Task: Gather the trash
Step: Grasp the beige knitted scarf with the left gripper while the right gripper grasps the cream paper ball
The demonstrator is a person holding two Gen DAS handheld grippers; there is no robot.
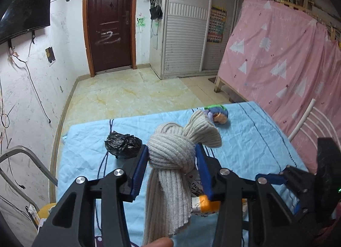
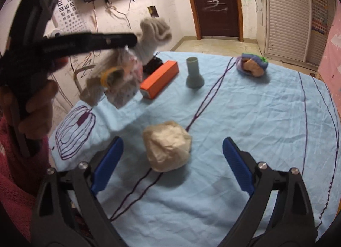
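Observation:
My left gripper [image 1: 171, 153] is shut on a knotted beige knit cloth [image 1: 170, 153] and holds it above the blue tablecloth [image 1: 245, 140]. A plastic packet and a tape roll [image 1: 204, 204] hang under it. In the right wrist view the same gripper [image 2: 136, 41] carries the cloth [image 2: 154, 29] at upper left. My right gripper [image 2: 172, 153] is open, its jaws on either side of a crumpled beige paper ball [image 2: 167, 145] on the table. A crumpled black bag [image 1: 122, 143] lies left of the held cloth.
An orange box [image 2: 159, 78], a grey funnel-shaped piece [image 2: 194, 74] and a colourful balled sock [image 2: 252, 67] lie further back on the table. A white chair [image 1: 311, 119] stands right of the table, a pink-covered frame [image 1: 277, 55] behind it. A metal rail [image 1: 25, 161] is on the left.

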